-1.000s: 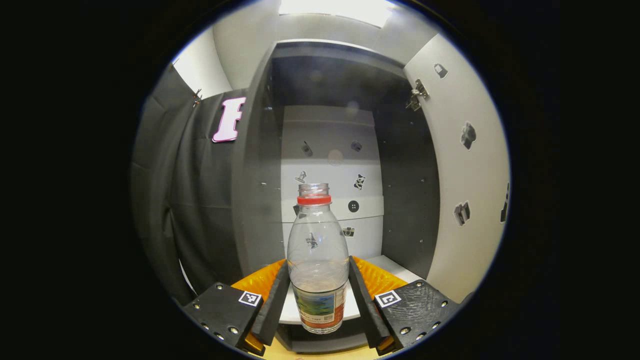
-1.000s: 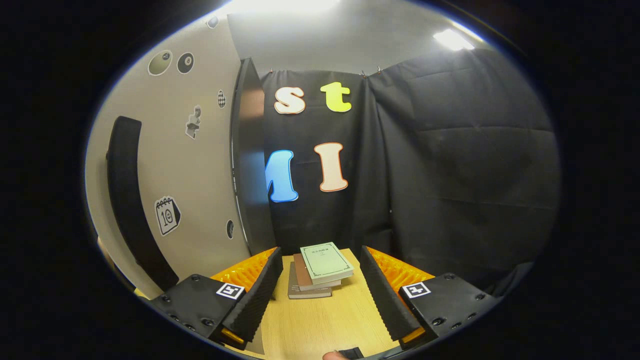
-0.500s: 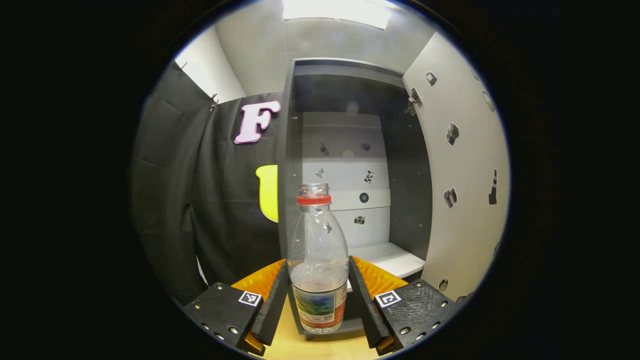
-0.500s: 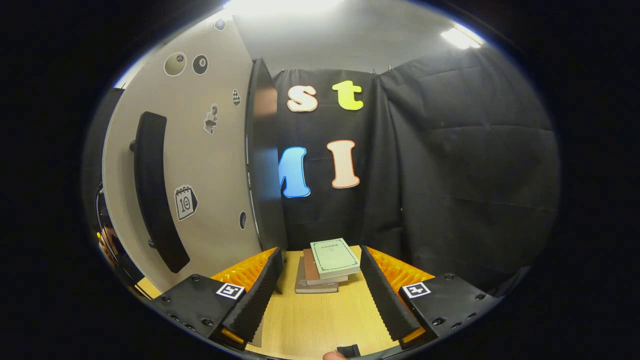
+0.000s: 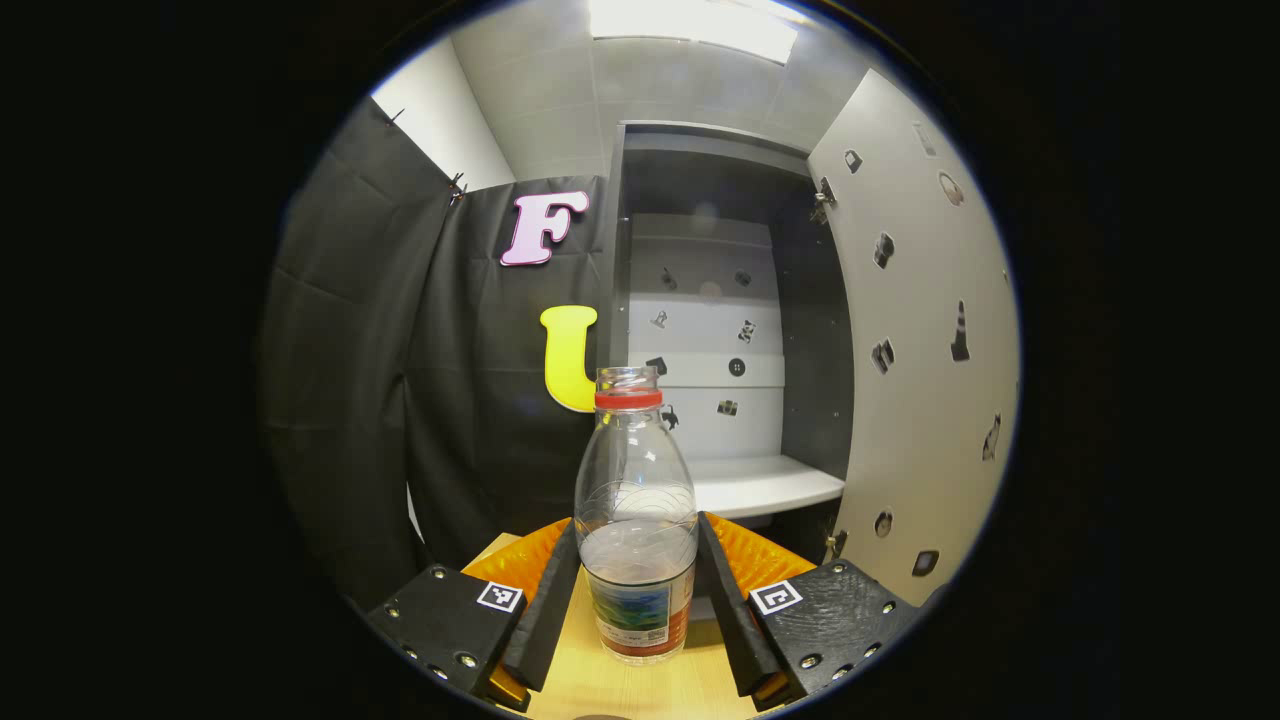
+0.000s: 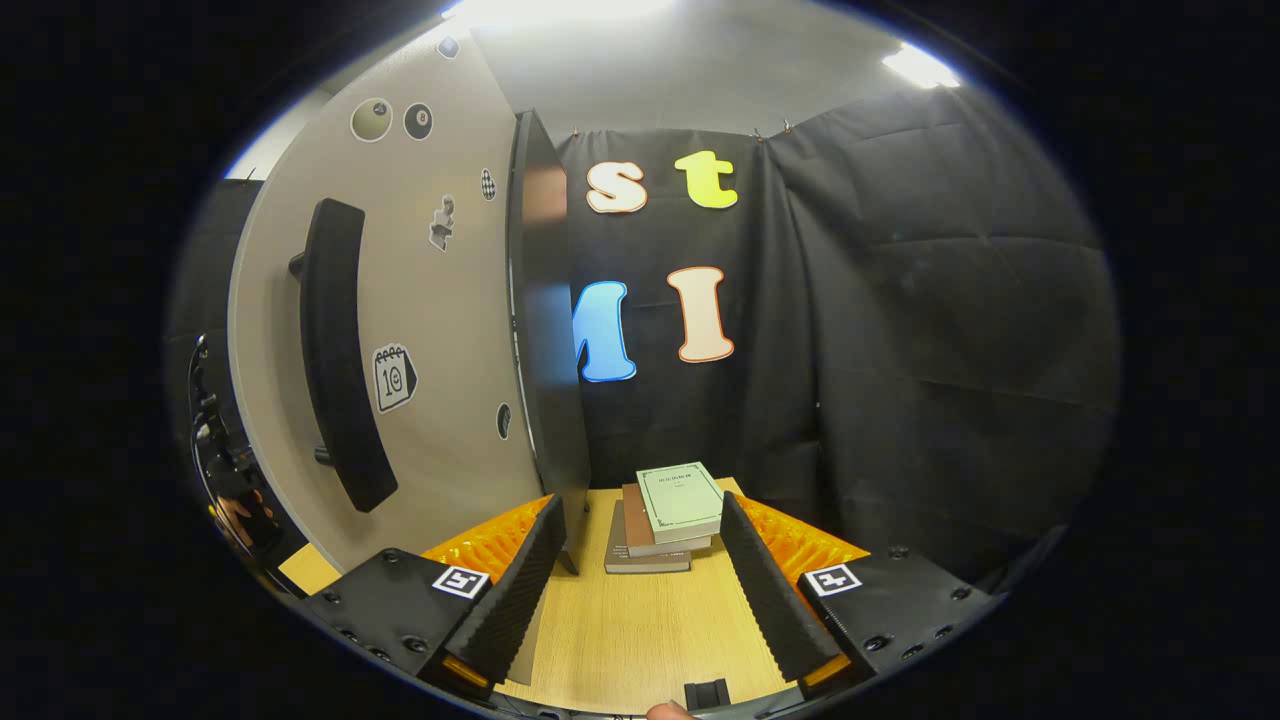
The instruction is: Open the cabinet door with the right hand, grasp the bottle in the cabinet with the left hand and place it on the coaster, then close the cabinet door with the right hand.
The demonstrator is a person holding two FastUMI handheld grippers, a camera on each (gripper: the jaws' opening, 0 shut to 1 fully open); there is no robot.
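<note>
I have the bottle (image 5: 636, 520) in my left gripper (image 5: 637, 590), and both fingers press on its low part, one on each side, right by the label. I think that is a good place to hold it, because the plastic there looks stiffer than the round belly above. The bottle looks light to me. It is thin clear plastic with just a little water inside, so I guess it could dent or slip if I squeeze too hard. It has no cap, so I must keep it straight up or the water may spill.

It is see-through, with a red ring under the open mouth and a bright label near the bottom. Right now it is out of the cabinet (image 5: 720, 330), in front of the open shelf (image 5: 765, 485), and it hangs above the wooden table (image 5: 640, 690). I cannot spot the coaster from here.

My right gripper (image 6: 640, 590) has its fingers wide apart with nothing between them. It points at a stack of books (image 6: 665, 515), and the open cabinet door (image 6: 440, 330) with its dark handle (image 6: 340, 350) is just to its left
</note>
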